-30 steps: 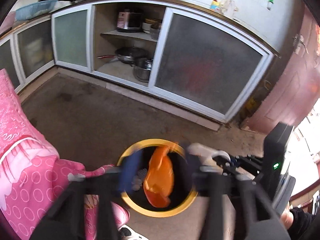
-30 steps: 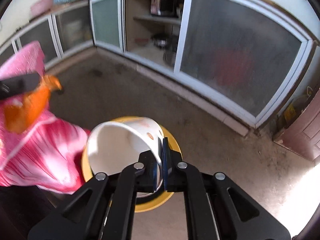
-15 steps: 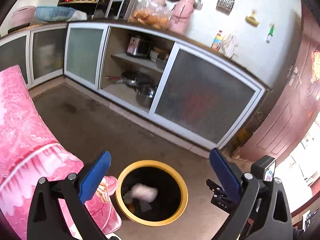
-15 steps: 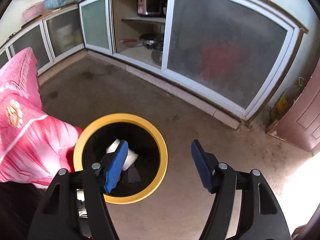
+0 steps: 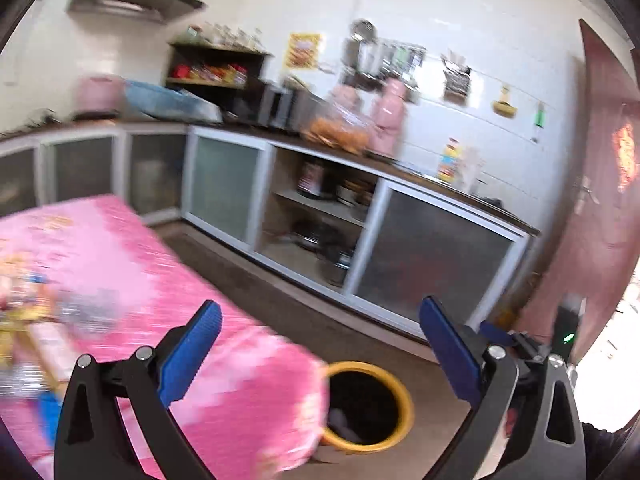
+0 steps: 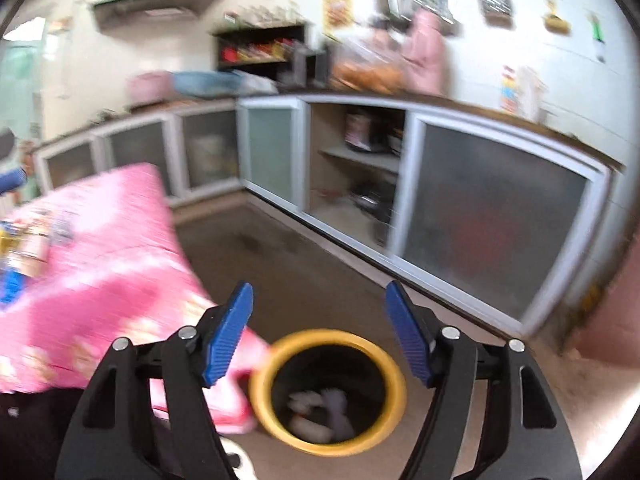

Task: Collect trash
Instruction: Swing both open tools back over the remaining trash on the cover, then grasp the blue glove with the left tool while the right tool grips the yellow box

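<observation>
A yellow-rimmed black trash bin (image 6: 394, 380) stands on the floor beside the table; whitish trash (image 6: 320, 412) lies inside it. It also shows in the left wrist view (image 5: 404, 404). My left gripper (image 5: 320, 348) is open and empty, raised above the table's corner. My right gripper (image 6: 320, 332) is open and empty above the bin. Blurred wrappers and packets (image 5: 36, 320) lie on the pink tablecloth (image 5: 132, 264) at the left, also in the right wrist view (image 6: 28, 248).
Kitchen cabinets with frosted sliding doors (image 5: 432, 256) run along the back wall; one bay is open with pots inside (image 5: 332, 248). A dark red door (image 5: 604, 208) is at the right. Concrete floor (image 6: 304, 272) lies between table and cabinets.
One second ago the left gripper held an orange wrapper and the right a white cup over the bin. Both opened and dropped them in, then rose and tilted up toward the table.
</observation>
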{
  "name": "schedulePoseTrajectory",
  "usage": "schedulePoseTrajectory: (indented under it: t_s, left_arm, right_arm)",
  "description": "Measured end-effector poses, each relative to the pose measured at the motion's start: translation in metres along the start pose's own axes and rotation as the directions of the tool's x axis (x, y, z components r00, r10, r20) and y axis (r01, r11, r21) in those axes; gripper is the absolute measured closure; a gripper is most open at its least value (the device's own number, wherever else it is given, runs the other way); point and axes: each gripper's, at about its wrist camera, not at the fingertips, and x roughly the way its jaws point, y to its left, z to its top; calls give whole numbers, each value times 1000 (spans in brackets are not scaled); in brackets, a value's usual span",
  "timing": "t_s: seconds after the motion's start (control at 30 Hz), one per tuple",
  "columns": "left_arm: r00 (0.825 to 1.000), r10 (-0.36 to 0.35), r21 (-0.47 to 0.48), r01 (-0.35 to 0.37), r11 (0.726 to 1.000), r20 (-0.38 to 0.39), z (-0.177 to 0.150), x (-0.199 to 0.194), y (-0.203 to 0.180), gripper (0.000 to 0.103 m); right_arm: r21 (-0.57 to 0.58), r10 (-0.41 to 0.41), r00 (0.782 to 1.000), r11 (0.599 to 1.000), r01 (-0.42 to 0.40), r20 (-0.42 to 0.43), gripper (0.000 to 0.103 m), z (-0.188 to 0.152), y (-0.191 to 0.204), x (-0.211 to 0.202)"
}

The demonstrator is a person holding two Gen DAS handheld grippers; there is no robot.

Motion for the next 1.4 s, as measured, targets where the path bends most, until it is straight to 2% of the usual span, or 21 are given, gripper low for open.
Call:
schedulePoseTrajectory:
  t_s: [0.07,0.13,0.17,0.27,0.37,0.4,0.5,0.6,0.7,0.77,0.87,0.97,1.07,1.27,1.4]
  left_arm:
    - [996,88,2,-89,996,30,-3,-34,25,7]
    - [986,161,-3,-161,987,35,-7,-62,49,7]
    - [980,194,-6,-193,981,36,-9,-74,59,7]
    - [945,327,-22,-326,945,30,-23,-113,99,7]
    - [890,455,-43,-455,889,-4,-39,-147,141,7]
    - [866,500,-54,-501,864,-26,-46,-157,155,7]
    - [810,582,-83,-586,806,-69,-63,-179,187,7]
    - [784,612,-105,-621,777,-106,-72,-190,209,7]
    - [779,611,-133,-626,768,-141,-75,-191,228,7]
    - [786,595,-155,-617,772,-167,-75,-187,242,7]
    - [778,594,-179,-626,759,-203,-81,-173,254,7]
    - [782,578,-209,-621,756,-233,-85,-163,269,7]
    - [786,563,-230,-615,754,-255,-88,-156,281,7]
    - [780,554,-244,-621,745,-293,-92,-143,299,7]
    - [787,525,-275,-609,744,-324,-95,-136,311,7]
  right_arm:
    - [-13,83,996,996,-83,21,34,10,28,-4]
    - [-30,182,983,983,-181,35,34,18,61,-7]
    - [-48,246,968,968,-244,37,34,22,83,-8]
    - [-109,345,938,935,-338,44,34,25,131,-14]
    - [-224,380,923,906,-359,60,34,24,188,-13]
    - [-275,388,920,891,-362,48,35,22,208,-8]
    - [-354,408,913,856,-376,17,35,17,248,4]
    - [-423,416,909,817,-391,-36,35,11,278,20]
    - [-473,410,910,790,-390,-67,35,6,296,35]
    - [-498,410,908,773,-393,-81,35,3,306,42]
    - [-498,412,905,766,-407,-106,35,4,312,52]
    - [-489,427,895,757,-434,-132,35,6,318,64]
    - [-490,442,882,740,-461,-161,40,7,327,74]
    - [-477,460,858,716,-510,-226,44,5,344,93]
    - [-482,464,844,694,-535,-269,47,1,350,102]
